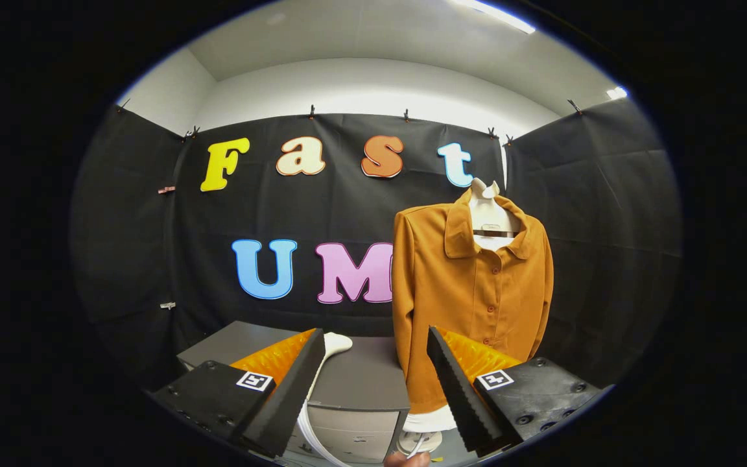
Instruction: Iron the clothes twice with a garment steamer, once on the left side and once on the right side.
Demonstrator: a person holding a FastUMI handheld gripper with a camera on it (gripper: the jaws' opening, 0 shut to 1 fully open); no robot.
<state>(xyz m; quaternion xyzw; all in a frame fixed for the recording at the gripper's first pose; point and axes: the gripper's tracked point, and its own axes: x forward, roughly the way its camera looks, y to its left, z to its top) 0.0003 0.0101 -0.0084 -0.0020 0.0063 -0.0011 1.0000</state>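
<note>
The fingers (373,379) are spread wide, holding nothing. The white steamer (334,344) lies on the grey worktop (360,379) just ahead between them. The orange shirt (471,292) hangs beyond, rightward.

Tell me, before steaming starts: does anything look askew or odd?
Nothing stands out. The orange shirt hangs straight and buttoned on its form, the steamer head rests on the grey cabinet, and the tongs are open, holding nothing.
</note>
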